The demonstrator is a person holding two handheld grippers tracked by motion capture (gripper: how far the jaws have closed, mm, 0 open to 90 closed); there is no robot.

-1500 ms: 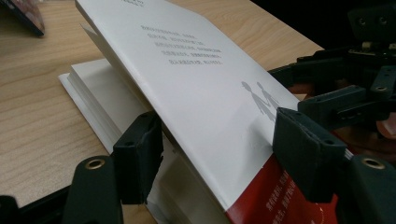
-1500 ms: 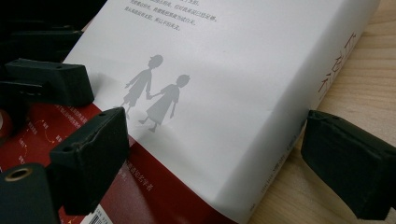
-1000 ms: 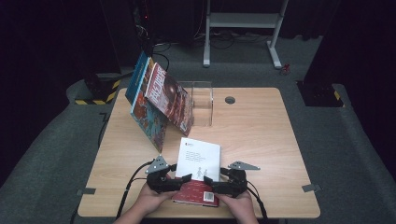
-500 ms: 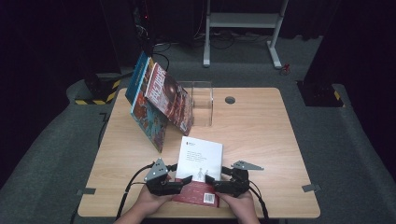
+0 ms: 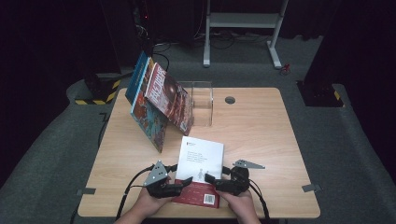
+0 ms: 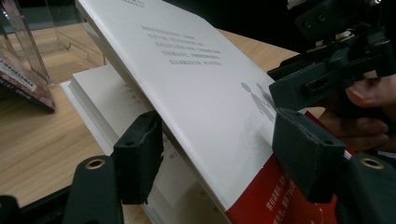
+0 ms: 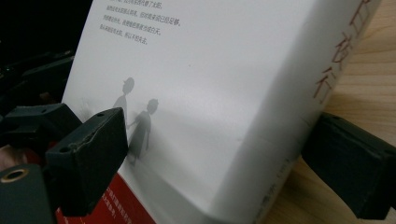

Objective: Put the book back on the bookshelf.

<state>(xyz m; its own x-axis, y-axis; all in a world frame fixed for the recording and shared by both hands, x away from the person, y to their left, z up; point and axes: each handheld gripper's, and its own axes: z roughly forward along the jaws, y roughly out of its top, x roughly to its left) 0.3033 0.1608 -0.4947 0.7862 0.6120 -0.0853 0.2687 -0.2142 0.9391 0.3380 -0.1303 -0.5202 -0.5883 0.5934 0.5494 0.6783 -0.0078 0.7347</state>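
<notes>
The white paperback book with a red band and barcode at its near end (image 5: 200, 163) lies at the desk's (image 5: 261, 135) near edge, its long axis running away from the person. The left hand-held gripper (image 5: 180, 183) straddles its lifted cover; whether the jaws press I cannot tell. The right hand-held gripper (image 5: 211, 179) spans cover and spine, grip equally unclear. The left gripper view shows the page block under the raised cover; the right gripper view shows two printed grey figures (image 7: 135, 116).
</notes>
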